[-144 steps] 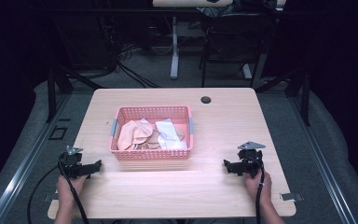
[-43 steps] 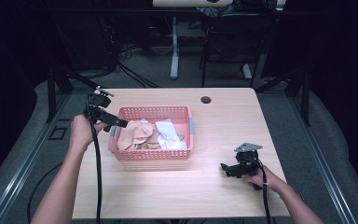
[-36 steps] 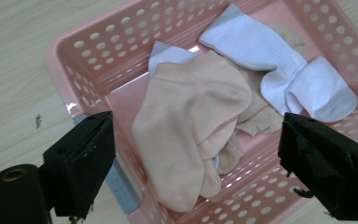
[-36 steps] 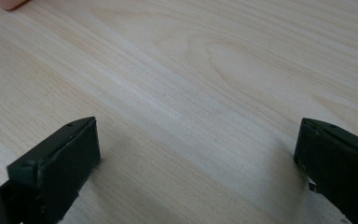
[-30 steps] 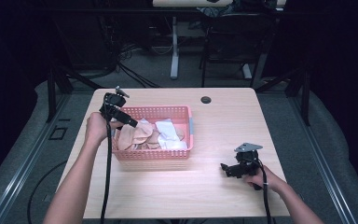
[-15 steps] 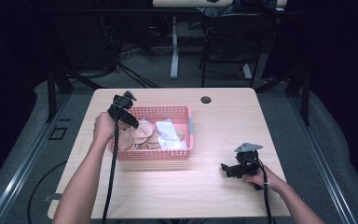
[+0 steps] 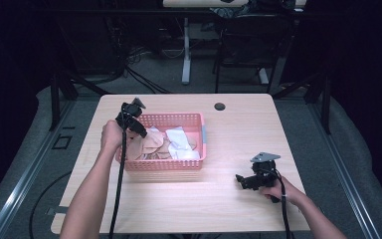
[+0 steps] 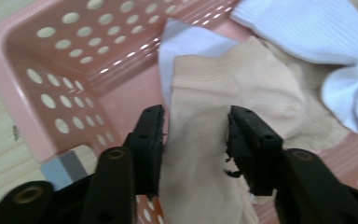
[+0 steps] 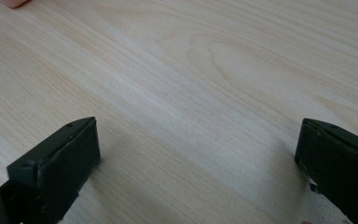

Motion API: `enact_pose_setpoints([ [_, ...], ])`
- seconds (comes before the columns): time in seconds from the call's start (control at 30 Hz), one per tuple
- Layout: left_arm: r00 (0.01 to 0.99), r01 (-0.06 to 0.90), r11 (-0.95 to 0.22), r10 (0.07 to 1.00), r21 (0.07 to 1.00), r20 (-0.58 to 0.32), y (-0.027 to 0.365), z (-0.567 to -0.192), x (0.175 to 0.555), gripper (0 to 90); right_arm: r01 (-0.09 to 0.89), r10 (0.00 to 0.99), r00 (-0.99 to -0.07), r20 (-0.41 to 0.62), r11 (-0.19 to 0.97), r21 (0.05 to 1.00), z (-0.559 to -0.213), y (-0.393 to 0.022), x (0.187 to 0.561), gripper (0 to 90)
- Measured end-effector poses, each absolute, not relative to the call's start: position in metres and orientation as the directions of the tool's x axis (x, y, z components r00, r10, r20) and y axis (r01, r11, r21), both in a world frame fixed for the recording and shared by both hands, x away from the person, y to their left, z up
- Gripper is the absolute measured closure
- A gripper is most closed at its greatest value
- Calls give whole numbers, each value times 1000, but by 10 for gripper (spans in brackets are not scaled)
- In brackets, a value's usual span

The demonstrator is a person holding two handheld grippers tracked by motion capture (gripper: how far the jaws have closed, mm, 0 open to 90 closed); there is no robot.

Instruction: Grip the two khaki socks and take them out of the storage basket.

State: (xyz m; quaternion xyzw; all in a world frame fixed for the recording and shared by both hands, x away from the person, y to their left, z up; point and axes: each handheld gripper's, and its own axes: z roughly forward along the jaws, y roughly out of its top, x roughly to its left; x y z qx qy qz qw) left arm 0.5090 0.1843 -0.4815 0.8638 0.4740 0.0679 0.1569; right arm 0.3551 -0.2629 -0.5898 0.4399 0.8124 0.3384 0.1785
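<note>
A pink perforated basket (image 7: 165, 166) holds several beige and white socks. My left gripper (image 7: 140, 130) reaches down into its left end. In the left gripper view a beige sock (image 8: 214, 88) lies flat between the jaws of that gripper (image 8: 195, 140); the jaws have just been closing around it and do not pinch it. A white sock (image 8: 317, 37) lies beyond it, by the basket wall (image 8: 65, 60). My right gripper (image 7: 238, 178) rests on the table at the right, open, with bare wood between its jaws (image 9: 198, 154).
The wooden table (image 7: 243, 129) has free room to the right of and in front of the basket. A small black round cap (image 7: 220, 106) sits near the far edge. Dark floor, cables and chair legs lie beyond the table.
My left hand has come from the table's left front up and over to the basket and has sunk into its left end. The right hand has kept still.
</note>
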Motion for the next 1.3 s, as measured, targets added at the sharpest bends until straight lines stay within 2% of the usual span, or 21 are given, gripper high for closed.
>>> enact_pose_setpoints([
  [0.07,552,789,-511,834,341,-28,183,-480,507,649,594,836,-549,5,386,706,-590,-263,355,0],
  [0.17,585,771,-550,811,321,-13,177,-477,502,711,594,836,-549,8,383,708,-590,-263,355,0],
  [0.3,575,781,-547,818,301,-5,175,-481,499,806,594,836,-548,5,386,706,-590,-263,355,0],
  [0.43,560,794,-530,829,296,-17,177,-484,499,857,592,835,-550,7,384,709,-590,-263,355,0],
  [0.63,551,790,-503,833,351,-47,182,-473,494,867,594,836,-548,5,385,707,-590,-263,355,0],
  [1.3,589,732,-523,808,436,-18,182,-411,479,869,593,835,-550,7,385,707,-590,-263,355,0],
])
